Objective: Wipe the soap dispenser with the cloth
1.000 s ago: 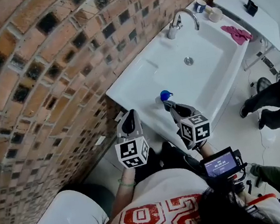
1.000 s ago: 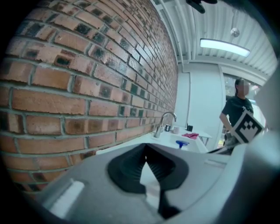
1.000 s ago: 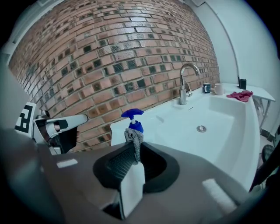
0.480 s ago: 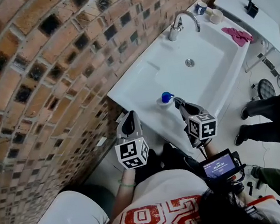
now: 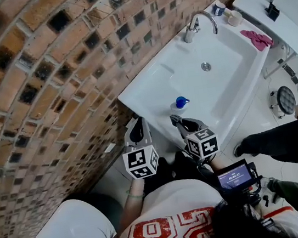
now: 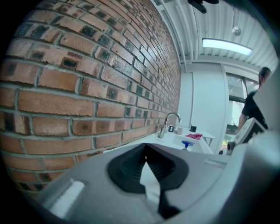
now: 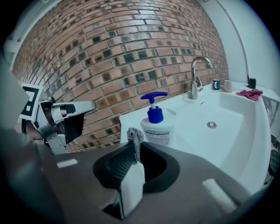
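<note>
Right gripper (image 5: 176,119) at lower centre, fingers pinched on grey cloth (image 7: 134,139), soap dispenser (image 7: 154,124) just beyond on sink (image 5: 150,88) rim, left gripper (image 6: 145,151) fingers closed together, empty

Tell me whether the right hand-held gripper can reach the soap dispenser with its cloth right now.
Probably yes. The right hand-held gripper, shut on the cloth, points straight at the soap dispenser on the sink's near rim, with nothing between them; it just isn't touching yet.
</note>
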`<action>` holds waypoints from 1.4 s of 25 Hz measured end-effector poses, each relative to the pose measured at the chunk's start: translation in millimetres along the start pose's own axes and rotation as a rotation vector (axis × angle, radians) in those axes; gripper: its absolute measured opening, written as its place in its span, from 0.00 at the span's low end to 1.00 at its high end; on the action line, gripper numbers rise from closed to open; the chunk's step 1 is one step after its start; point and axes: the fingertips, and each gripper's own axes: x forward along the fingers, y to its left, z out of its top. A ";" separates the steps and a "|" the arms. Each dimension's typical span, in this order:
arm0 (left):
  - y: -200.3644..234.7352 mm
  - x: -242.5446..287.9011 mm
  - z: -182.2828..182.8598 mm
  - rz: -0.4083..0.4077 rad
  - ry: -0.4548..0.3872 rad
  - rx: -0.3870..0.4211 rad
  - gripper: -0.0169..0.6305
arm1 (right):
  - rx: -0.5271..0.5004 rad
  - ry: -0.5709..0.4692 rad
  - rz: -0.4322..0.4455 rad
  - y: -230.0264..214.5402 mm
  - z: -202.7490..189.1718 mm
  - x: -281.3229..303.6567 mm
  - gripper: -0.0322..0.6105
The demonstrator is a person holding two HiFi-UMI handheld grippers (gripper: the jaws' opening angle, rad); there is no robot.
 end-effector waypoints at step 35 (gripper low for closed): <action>8.1 0.5 -1.8 0.030 0.007 0.004 0.03 | 0.110 -0.017 -0.161 -78.0 1.9 -23.4 0.12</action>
